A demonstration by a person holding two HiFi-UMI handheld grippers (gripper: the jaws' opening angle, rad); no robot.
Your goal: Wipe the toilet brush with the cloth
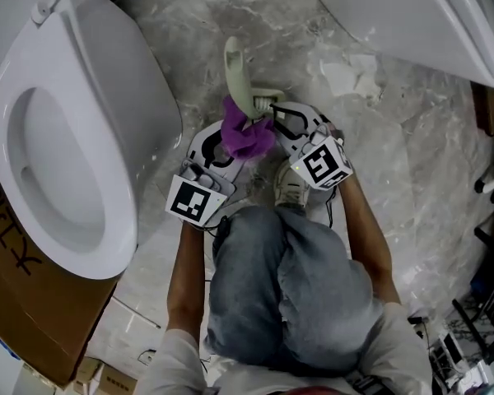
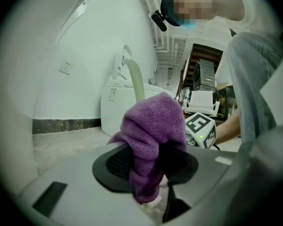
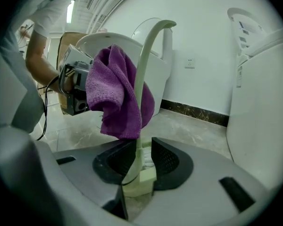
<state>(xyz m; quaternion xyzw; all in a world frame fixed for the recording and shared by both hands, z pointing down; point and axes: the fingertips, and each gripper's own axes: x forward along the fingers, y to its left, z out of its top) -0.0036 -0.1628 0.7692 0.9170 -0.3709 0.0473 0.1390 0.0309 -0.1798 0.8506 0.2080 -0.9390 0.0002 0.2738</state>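
The left gripper [image 2: 148, 168] is clamped on the cloth [image 2: 151, 126], which is bunched against the brush [image 3: 146, 60]. The right gripper [image 3: 140, 161] has its jaws apart with the brush's lower stem between them, so the brush looks loose. I would close on it first, then draw the cloth up the handle. The brush seems to stand on the floor [image 1: 395, 155], just ahead of the shoe [image 1: 290, 189]. A toilet [image 1: 119, 220] crowds the left and a second toilet [image 1: 395, 15] bounds the far right. Open floor lies beyond.

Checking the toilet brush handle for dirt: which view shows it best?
The right gripper view: the toilet brush handle runs full length from the right tongs up to its hooked top. The head view foreshortens it beside the purple cloth; the left gripper view shows only a strip above that cloth.
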